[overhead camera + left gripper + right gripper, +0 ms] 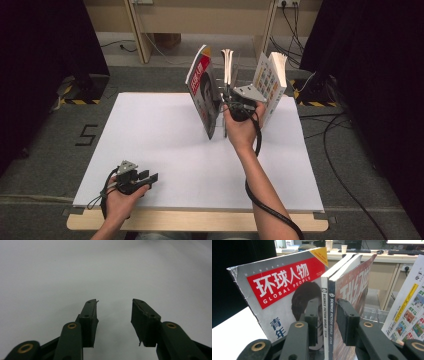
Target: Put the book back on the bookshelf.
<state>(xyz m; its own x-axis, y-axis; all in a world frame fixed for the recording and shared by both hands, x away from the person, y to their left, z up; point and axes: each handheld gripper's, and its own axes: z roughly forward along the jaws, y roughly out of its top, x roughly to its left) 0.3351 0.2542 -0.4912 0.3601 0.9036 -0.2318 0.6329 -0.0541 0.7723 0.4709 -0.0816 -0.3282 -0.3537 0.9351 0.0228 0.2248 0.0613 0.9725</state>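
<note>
Two magazines [327, 315] stand upright between the Global People magazine [279, 290] and a leaning book [409, 310].

- Four magazines standing upright at the far side of the desk [150, 150]: one Global People issue [284, 287], two Science Fiction World issues side by side [325, 312] [352, 285], one with a page of small coloured pictures [409, 315].
- One clear rack [372, 313] behind the magazines.
- Two hand-held grippers: left gripper [150, 179], right gripper [231, 94].
- Two black fingers [90, 320] per gripper, four in all.
- Two hands of one person, one on each gripper.
- One white sheet covering the desk.
- One black numeral marked on the floor [86, 135].
</note>
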